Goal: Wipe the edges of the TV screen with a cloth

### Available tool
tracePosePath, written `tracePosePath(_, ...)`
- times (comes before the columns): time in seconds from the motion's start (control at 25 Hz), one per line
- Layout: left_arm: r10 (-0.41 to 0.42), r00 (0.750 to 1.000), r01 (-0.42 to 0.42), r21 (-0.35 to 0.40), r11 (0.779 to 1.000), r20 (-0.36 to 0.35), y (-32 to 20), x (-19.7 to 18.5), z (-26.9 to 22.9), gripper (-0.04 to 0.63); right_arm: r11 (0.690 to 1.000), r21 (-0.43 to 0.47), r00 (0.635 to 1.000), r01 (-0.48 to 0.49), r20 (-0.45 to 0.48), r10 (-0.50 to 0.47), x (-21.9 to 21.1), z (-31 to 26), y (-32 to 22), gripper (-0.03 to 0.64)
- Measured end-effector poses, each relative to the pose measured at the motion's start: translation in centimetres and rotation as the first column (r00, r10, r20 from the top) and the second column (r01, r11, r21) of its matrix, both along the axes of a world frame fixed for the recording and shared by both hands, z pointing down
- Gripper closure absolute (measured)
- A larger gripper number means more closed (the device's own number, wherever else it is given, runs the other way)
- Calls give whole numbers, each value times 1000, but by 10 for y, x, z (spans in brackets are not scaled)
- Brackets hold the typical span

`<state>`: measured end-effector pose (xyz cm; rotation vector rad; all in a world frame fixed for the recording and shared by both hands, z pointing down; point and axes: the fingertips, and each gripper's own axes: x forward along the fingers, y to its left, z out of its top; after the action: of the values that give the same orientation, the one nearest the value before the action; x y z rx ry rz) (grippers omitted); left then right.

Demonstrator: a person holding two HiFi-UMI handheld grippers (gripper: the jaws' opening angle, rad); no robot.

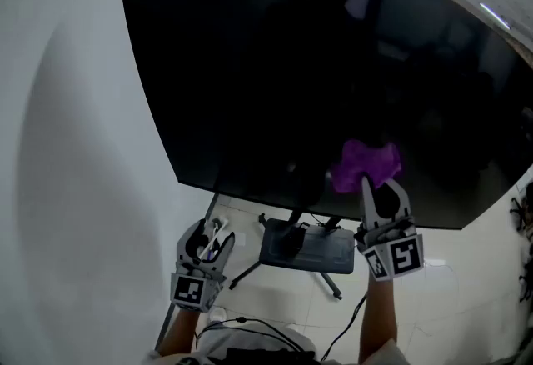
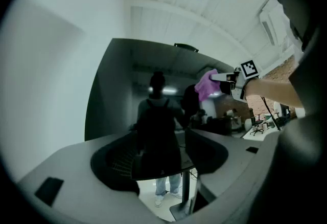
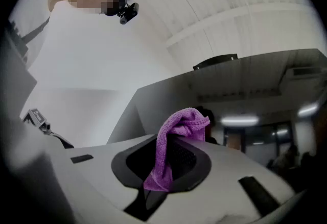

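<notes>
Right gripper pinches the purple cloth.

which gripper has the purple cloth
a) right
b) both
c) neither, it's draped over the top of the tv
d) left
a: the cloth is pinched between the jaws of the right gripper, held up at the tv; the left gripper has its jaws apart with nothing between them.
</notes>
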<state>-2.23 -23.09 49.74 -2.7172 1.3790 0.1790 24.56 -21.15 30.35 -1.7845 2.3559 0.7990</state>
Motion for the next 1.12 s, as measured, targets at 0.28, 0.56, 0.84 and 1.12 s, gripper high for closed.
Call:
tracePosePath(0.28,-37,999,37,1,999,-2,8,-22,-2,317,983,151,971,108,-230,-71,-76,-106,-24,557)
tracePosePath(0.56,-100,995,100,10,995,-24,13,-50,-6,317,954,242,913,175,-402,-66,-172,-207,-54,558)
tracePosePath(0.84,-206,977,207,12,978,-48,17,-104,-10,318,928,292,853,232,-519,-50,-277,-285,-99,560)
tracePosePath(1.12,-347,936,349,24,937,-53,21,-169,5,318,936,284,747,209,-664,35,-369,-358,-157,560)
